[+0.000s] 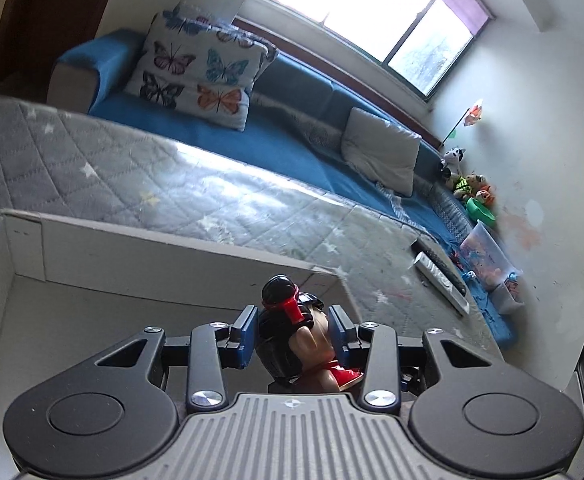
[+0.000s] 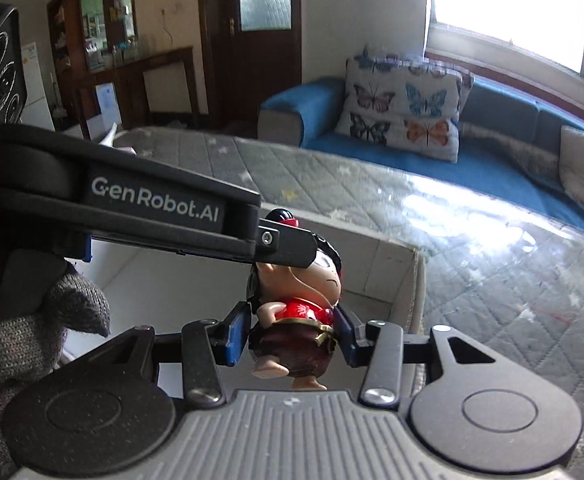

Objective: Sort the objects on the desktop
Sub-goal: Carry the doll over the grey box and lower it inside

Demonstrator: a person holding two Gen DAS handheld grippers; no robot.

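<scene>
One small figurine (image 2: 292,320) is in play, a glossy plastic cartoon child with a black topknot, a red patterned top and a dark rounded lower body with a gold belt, bare feet hanging at six o'clock. Two grippers meet on it. The right gripper (image 2: 292,330) is clenched on its waist, one blue rectangular pad at nine o'clock and one at three o'clock of the body, both pressing the sides. The left gripper (image 1: 294,334), seen in its own camera, grasps the same figurine (image 1: 292,344) between its two blue pads, which touch the black and skin-coloured flanks; in the right wrist view its long black matte body comes in from nine o'clock and one finger lies against the head. A grey knitted glove (image 2: 19,340) shows on one hand at eight o'clock of that view. The figurine hangs above one open white cardboard box (image 1: 91,248), flat-walled, angular and plain inside. The box rests on one table (image 1: 111,160) covered with a grey quilted cloth of diamond stitching and pale stars under a shiny clear sheet. At three o'clock on the table lie two slim remotes (image 1: 440,268), one pale and one dark. Beyond, one blue sofa (image 1: 283,140) carries one soft butterfly-print pillow (image 1: 199,68) and one plain beige cushion (image 1: 384,148). One clear plastic tub (image 1: 488,252) of small toys sits at three o'clock.
</scene>
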